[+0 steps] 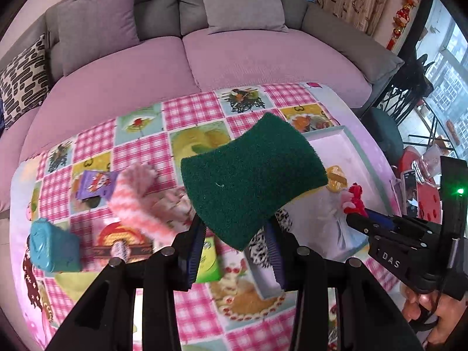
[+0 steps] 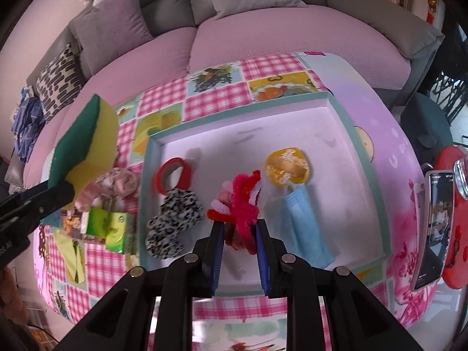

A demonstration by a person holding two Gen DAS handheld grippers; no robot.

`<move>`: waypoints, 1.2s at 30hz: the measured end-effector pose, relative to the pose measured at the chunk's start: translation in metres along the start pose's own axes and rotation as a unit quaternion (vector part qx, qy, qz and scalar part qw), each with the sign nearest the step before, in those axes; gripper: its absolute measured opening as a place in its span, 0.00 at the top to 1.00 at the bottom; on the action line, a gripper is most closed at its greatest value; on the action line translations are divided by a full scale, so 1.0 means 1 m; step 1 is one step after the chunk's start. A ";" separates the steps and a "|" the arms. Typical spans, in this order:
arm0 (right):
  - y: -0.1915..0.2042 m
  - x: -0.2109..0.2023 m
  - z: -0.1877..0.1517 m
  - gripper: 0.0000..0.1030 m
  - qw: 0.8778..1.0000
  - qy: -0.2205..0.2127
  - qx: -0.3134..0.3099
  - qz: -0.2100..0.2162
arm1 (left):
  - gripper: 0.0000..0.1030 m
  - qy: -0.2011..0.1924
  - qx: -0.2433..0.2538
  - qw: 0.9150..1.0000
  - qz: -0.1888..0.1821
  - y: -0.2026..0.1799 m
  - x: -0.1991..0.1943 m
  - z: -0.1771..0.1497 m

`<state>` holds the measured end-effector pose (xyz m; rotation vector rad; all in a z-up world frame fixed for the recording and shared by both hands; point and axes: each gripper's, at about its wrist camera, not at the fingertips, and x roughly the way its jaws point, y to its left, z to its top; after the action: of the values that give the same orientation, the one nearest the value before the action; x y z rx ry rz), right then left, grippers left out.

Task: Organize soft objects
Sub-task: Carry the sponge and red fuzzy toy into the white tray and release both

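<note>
While the left claw pinches the sponge and the right claw pinches the fuzzy red toy, hold both tight. I think each should go low over the tray before letting go.

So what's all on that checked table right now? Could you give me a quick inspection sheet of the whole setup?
Surface: table under a pink checked picture cloth.
Job's things: sponge in the left gripper; red fuzzy toy in the right gripper. White tray holds a speckled scrunchie, red ring, yellow packet and blue cloth.
Clutter: green tissue packs, pink striped sock, teal box, purple packet.
Grippers: both clamped on their loads.
Cables: nothing seen.
Surroundings: sofa with cushions; phone at the right.
</note>
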<state>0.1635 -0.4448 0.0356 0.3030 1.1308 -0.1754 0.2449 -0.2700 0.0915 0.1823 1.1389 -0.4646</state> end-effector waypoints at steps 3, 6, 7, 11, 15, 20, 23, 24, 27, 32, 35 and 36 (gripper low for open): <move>-0.010 0.006 0.007 0.78 1.000 0.001 0.004 -0.009 | 0.59 0.010 0.000 1.000 -0.003 -0.009 0.018 0.005; -0.018 0.008 0.015 0.78 1.000 -0.002 0.007 -0.020 | 0.59 0.016 0.009 1.000 0.002 -0.019 0.036 0.008; -0.020 0.009 0.018 0.78 1.000 -0.002 0.007 -0.023 | 0.59 0.018 0.009 1.000 0.002 -0.021 0.040 0.009; -0.032 0.017 0.031 0.78 0.999 0.002 0.012 -0.041 | 0.59 0.024 0.006 1.000 0.003 -0.027 0.059 0.012; -0.042 0.031 0.042 0.78 0.998 0.016 0.013 -0.055 | 0.59 0.031 0.015 0.999 0.005 -0.035 0.077 0.013; -0.050 0.048 0.050 0.78 0.997 0.028 0.015 -0.069 | 0.59 0.039 0.023 0.999 0.006 -0.042 0.096 0.013; -0.053 0.057 0.054 0.78 0.997 0.032 0.016 -0.072 | 0.59 0.043 0.028 0.999 0.007 -0.045 0.107 0.014; -0.053 0.059 0.055 0.78 0.997 0.033 0.017 -0.073 | 0.59 0.045 0.028 0.999 0.006 -0.046 0.110 0.014; -0.054 0.066 0.057 0.78 0.996 0.038 0.018 -0.075 | 0.59 0.050 0.030 0.998 0.005 -0.047 0.118 0.014; -0.053 0.070 0.061 0.75 0.996 0.039 0.014 -0.078 | 0.58 0.052 0.036 0.998 0.002 -0.049 0.124 0.015; -0.051 0.071 0.062 0.75 0.996 0.041 0.010 -0.081 | 0.58 0.045 0.048 0.998 0.004 -0.052 0.122 0.015; -0.051 0.071 0.062 0.75 0.996 0.041 0.010 -0.081 | 0.58 0.047 0.046 0.998 0.003 -0.052 0.122 0.015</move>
<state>0.2316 -0.5121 -0.0119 0.2371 1.2365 -0.3199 0.2752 -0.3536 -0.0073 0.2905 1.2099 -0.5080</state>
